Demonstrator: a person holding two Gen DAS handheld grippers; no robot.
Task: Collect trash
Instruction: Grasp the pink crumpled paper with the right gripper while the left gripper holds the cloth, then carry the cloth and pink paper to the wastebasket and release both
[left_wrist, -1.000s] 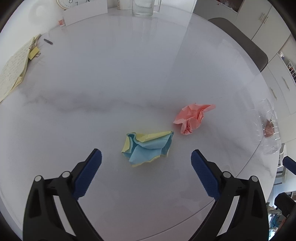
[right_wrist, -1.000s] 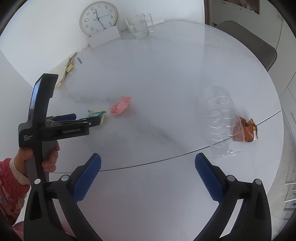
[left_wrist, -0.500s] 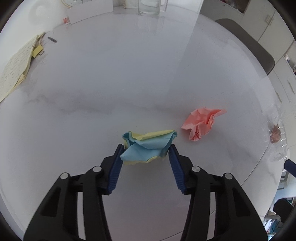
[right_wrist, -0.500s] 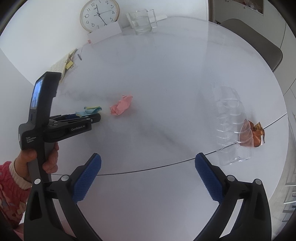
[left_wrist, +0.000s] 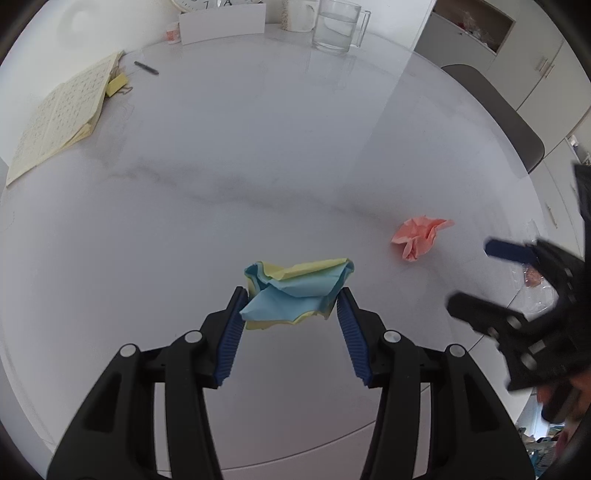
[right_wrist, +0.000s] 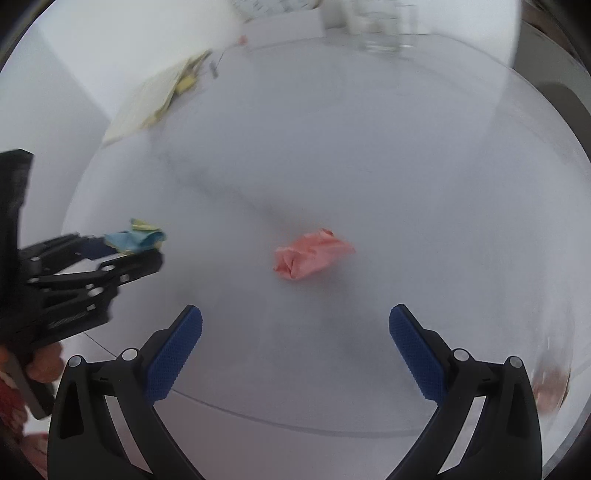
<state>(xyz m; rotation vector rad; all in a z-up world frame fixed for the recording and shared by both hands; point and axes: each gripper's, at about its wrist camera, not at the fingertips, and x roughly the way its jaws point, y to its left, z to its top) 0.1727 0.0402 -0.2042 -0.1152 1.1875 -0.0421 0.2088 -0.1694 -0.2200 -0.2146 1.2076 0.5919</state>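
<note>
My left gripper (left_wrist: 291, 295) is shut on a crumpled blue and yellow paper (left_wrist: 295, 291) and holds it just above the white round table (left_wrist: 258, 147). A crumpled pink paper (left_wrist: 421, 236) lies on the table to the right. In the right wrist view the pink paper (right_wrist: 310, 253) lies ahead of my right gripper (right_wrist: 295, 325), which is open and empty. The left gripper (right_wrist: 140, 247) with the blue and yellow paper (right_wrist: 136, 236) shows at the left there. The right gripper also shows at the right edge of the left wrist view (left_wrist: 476, 277).
An open notebook (left_wrist: 59, 114) and a pen (left_wrist: 146, 68) lie at the far left. A glass jug (left_wrist: 338, 26) and a white card (left_wrist: 221, 22) stand at the back. A clear plastic bottle (left_wrist: 535, 291) lies near the right edge. A chair (left_wrist: 495, 107) stands beyond.
My left gripper closed on the blue and yellow paper and lifted it slightly. My right gripper swung left from the bottle toward the pink paper, still open.
</note>
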